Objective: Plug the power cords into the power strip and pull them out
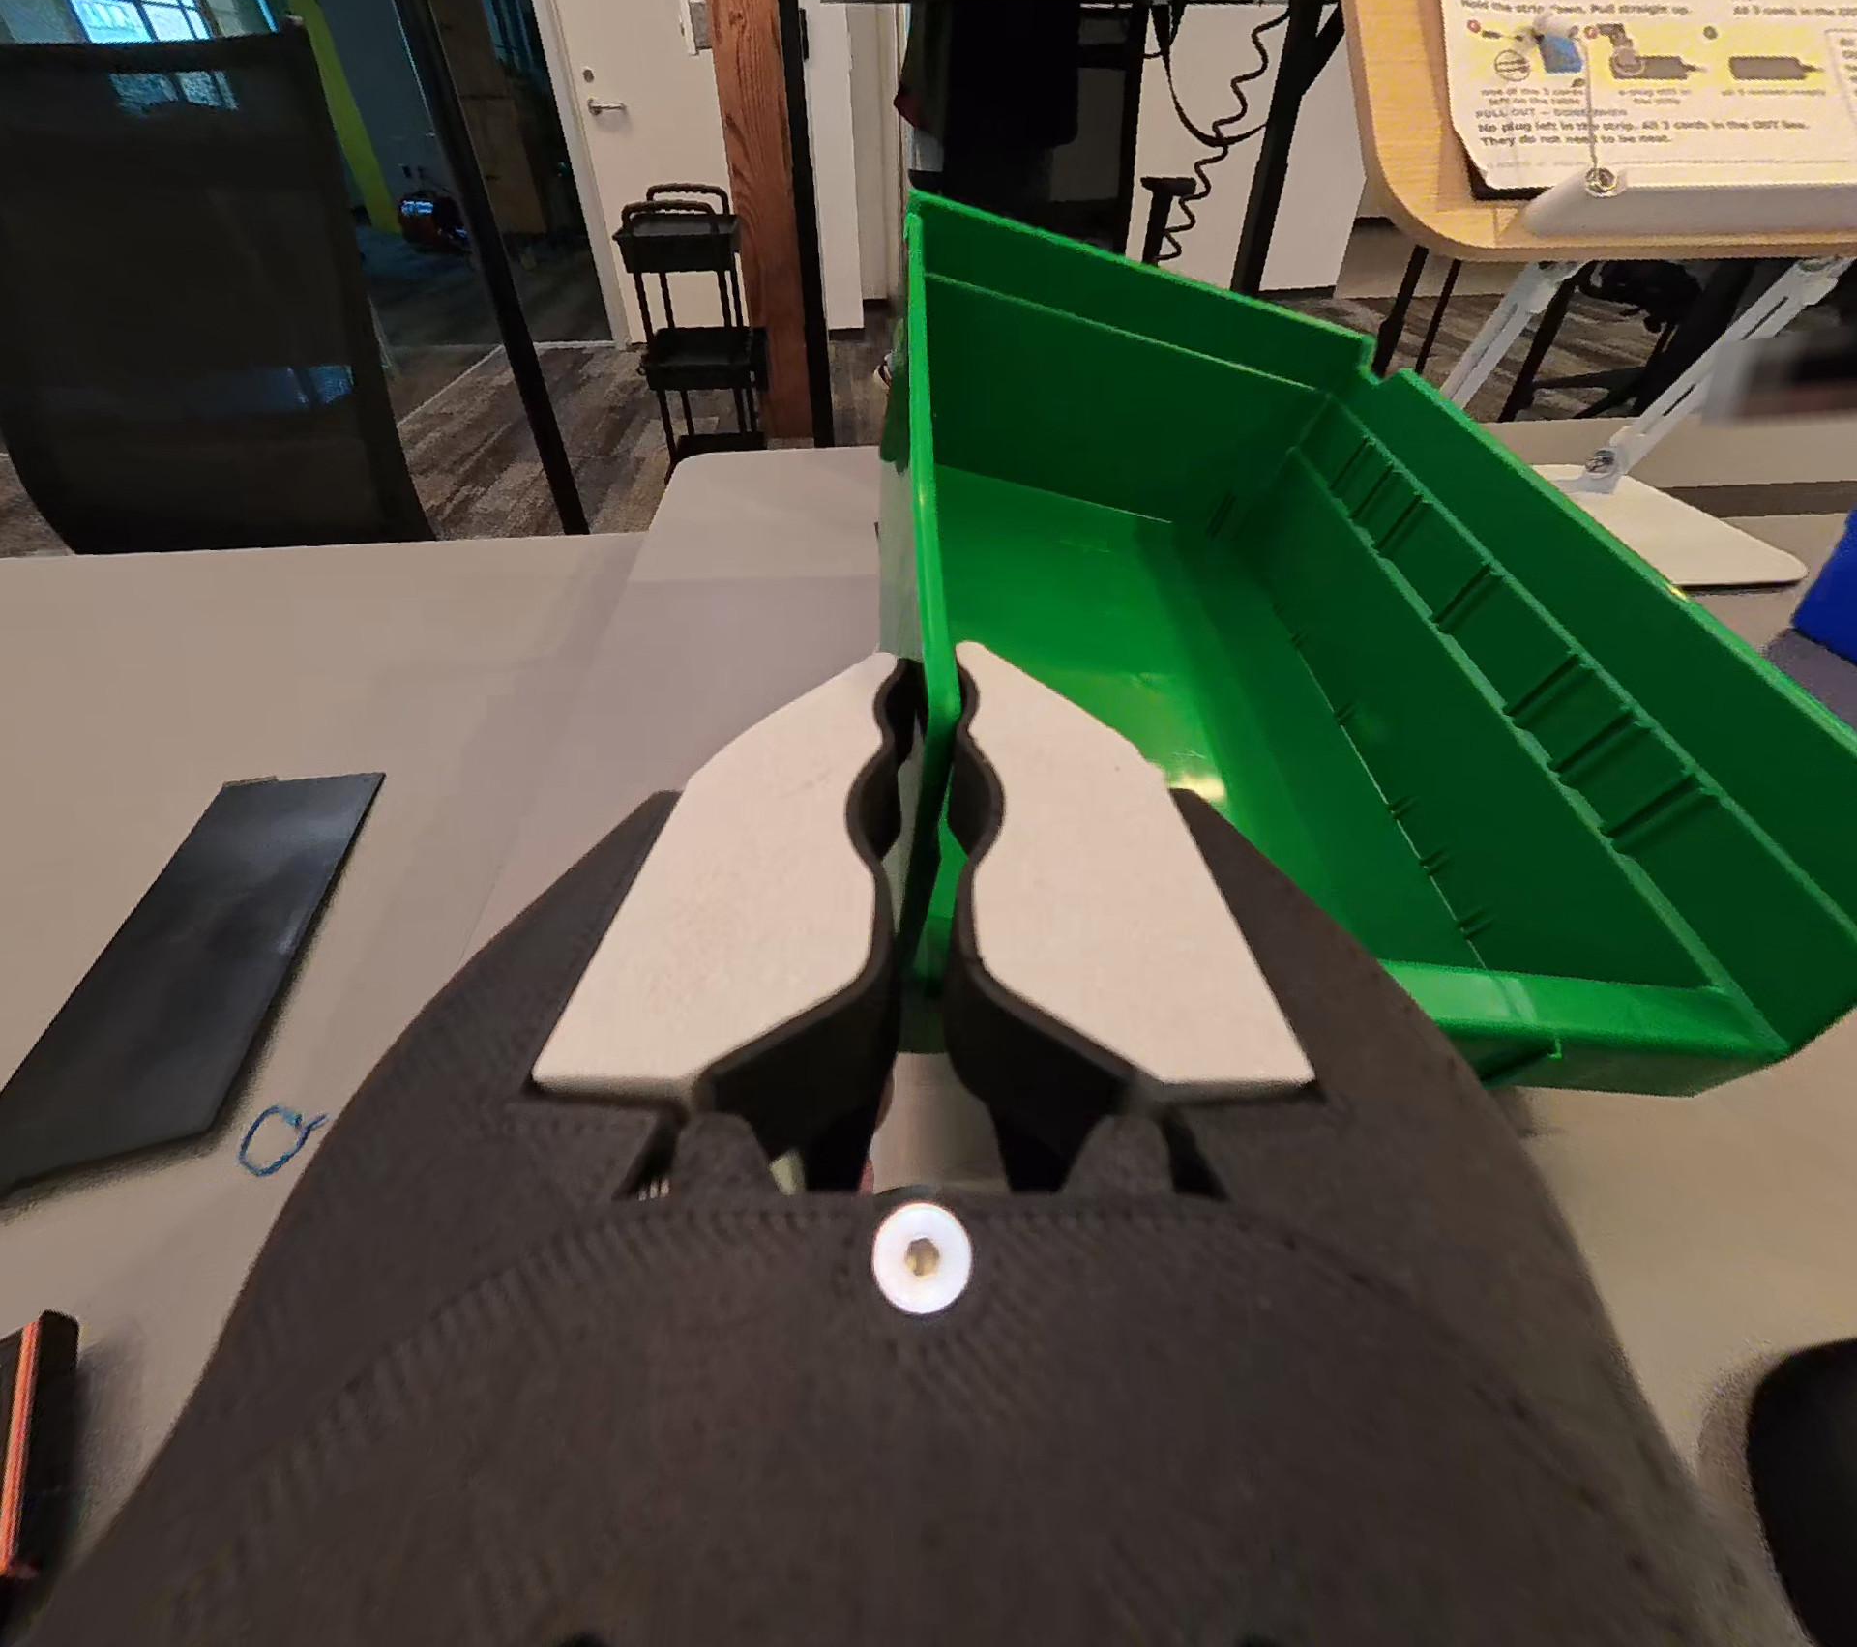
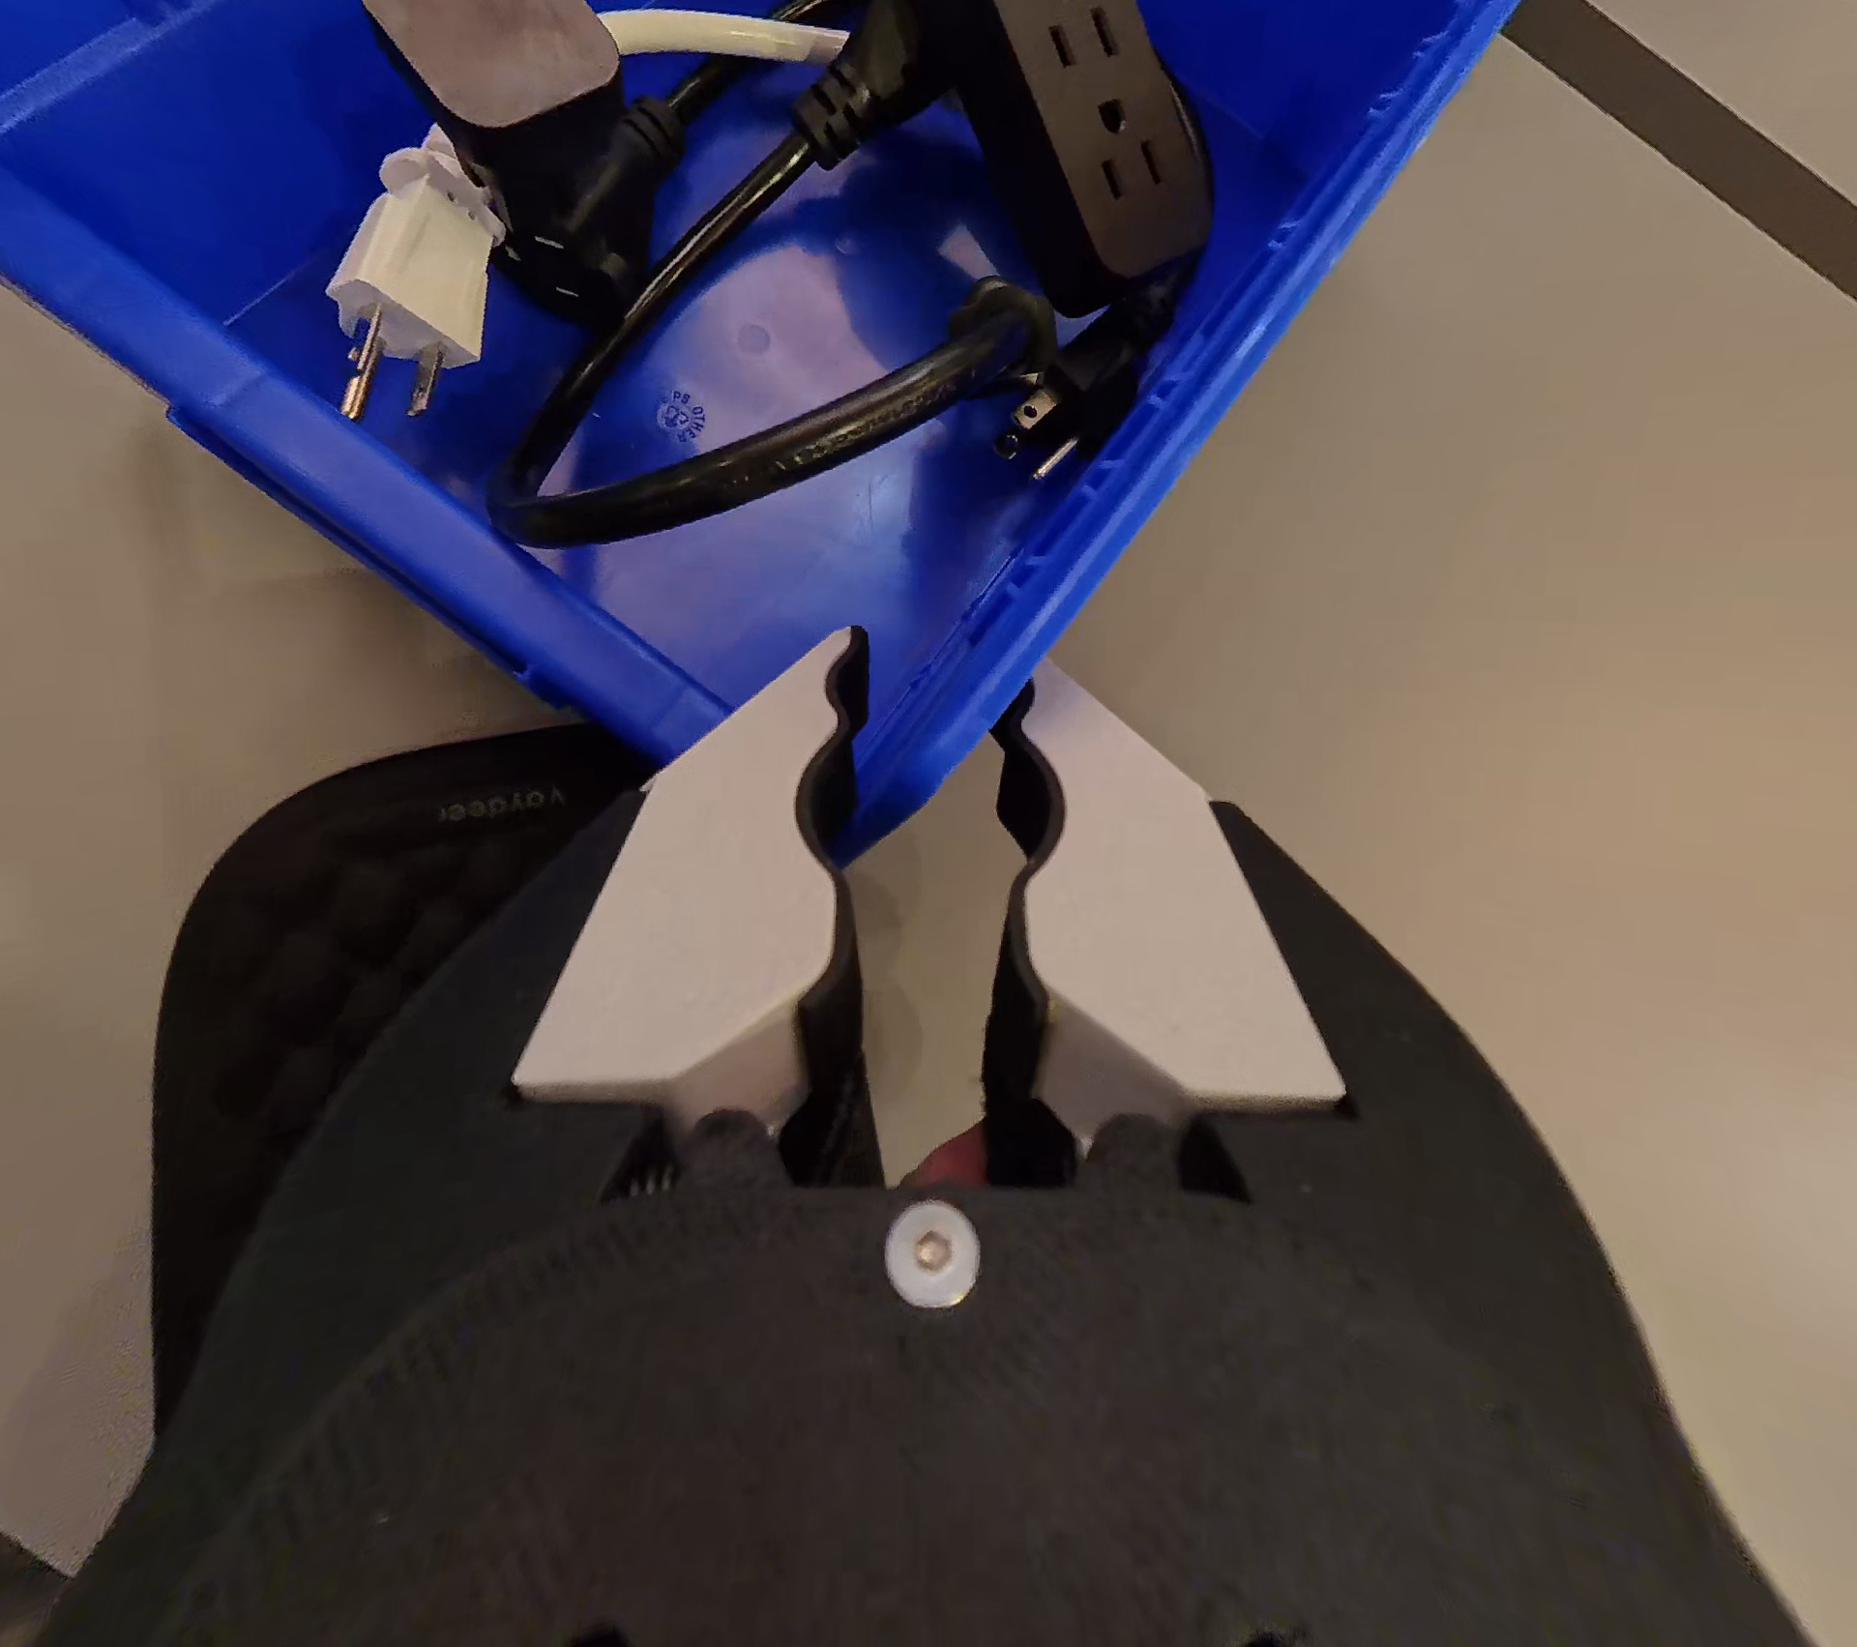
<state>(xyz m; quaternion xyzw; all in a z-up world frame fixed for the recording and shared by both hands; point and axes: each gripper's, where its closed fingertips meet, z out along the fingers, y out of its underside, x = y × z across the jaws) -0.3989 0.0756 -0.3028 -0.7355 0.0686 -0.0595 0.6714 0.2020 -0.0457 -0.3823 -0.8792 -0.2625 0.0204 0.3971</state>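
Grey table, left gripper fingers clamped on green bin wall, right gripper fingers clamped on blue bin corner

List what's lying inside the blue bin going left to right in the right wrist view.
White plug → black power adapter → looped black cord → black power strip, all in the blue bin. The small black plug under the strip's near end overlaps it, so it is left out.

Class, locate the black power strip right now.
Right wrist view, upper right: the power strip lies inside the blue bin, against its right wall, black cords beside it.
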